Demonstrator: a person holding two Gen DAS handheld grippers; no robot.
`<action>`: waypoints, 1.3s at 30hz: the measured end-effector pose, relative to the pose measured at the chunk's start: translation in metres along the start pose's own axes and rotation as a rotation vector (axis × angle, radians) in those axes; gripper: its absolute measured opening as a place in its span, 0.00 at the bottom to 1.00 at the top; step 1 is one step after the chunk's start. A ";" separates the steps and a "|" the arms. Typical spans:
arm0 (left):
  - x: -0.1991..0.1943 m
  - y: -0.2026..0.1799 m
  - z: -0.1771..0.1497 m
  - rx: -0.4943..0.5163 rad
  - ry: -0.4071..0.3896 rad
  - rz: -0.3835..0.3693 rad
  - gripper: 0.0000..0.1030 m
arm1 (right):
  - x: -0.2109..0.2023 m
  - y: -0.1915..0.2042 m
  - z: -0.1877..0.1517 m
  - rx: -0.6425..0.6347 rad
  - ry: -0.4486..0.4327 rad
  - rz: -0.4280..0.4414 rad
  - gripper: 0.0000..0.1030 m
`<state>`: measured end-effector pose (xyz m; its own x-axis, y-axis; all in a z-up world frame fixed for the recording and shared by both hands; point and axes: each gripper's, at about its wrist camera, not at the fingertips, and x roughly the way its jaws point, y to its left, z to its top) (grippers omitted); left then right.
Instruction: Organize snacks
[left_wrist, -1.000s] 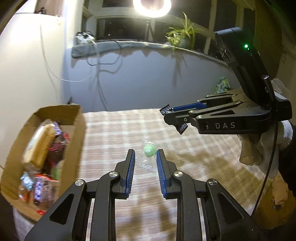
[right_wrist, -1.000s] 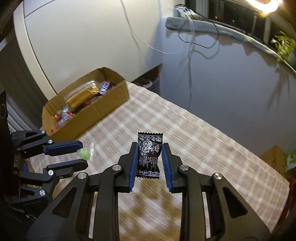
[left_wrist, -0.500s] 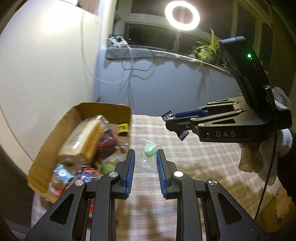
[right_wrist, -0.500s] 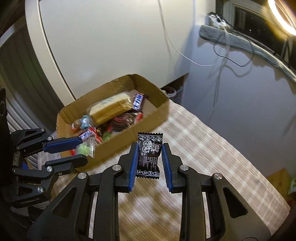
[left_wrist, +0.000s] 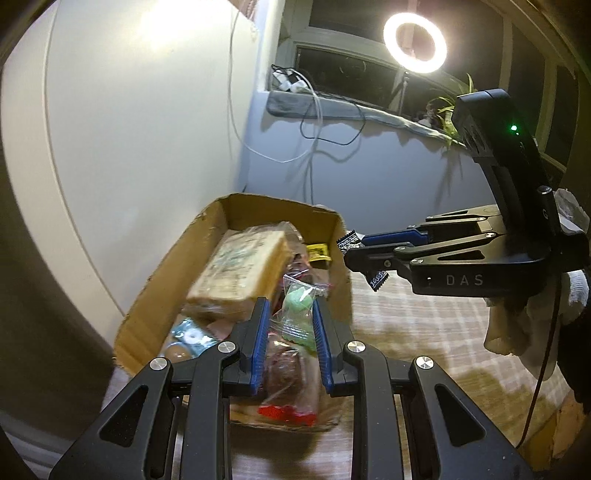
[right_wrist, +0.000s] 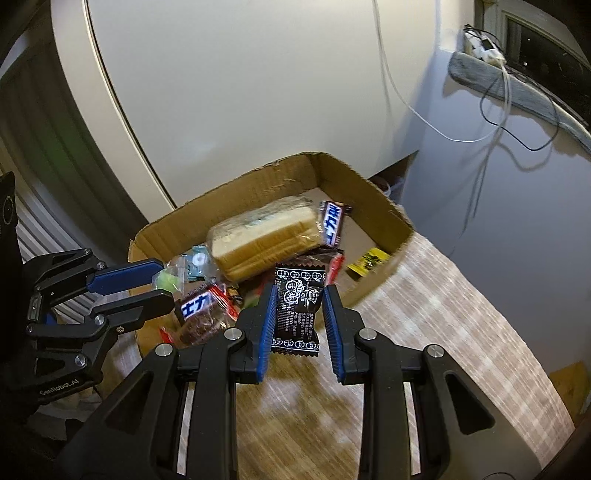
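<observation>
**A checked cloth surface and one box on it**

We see a flat surface covered in beige-and-white checked cloth (right_wrist: 424, 314), its far edge running along a pale lilac wall. An open brown cardboard box (right_wrist: 373, 192) stands directly on it at one end, close to a white cabinet panel. From the left wrist view the same checked cloth (left_wrist: 424, 332) spreads to the right of the box (left_wrist: 328, 229). We cannot tell whether the surface is a table or a bed.
</observation>
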<state>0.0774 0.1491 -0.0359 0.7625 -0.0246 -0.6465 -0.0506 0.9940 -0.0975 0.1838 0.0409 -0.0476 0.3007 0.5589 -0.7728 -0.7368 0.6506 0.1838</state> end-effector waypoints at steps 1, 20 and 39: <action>0.000 0.002 0.000 -0.003 0.001 0.002 0.22 | 0.003 0.002 0.001 -0.004 0.003 0.005 0.26; 0.004 0.021 -0.004 -0.033 0.020 0.033 0.22 | 0.033 0.008 0.014 -0.025 0.046 -0.001 0.26; 0.013 0.027 -0.004 -0.037 0.035 0.081 0.72 | 0.033 -0.005 0.015 -0.015 0.011 -0.087 0.83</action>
<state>0.0833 0.1756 -0.0500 0.7320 0.0517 -0.6794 -0.1359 0.9882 -0.0711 0.2067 0.0635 -0.0650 0.3580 0.4948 -0.7919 -0.7173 0.6887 0.1060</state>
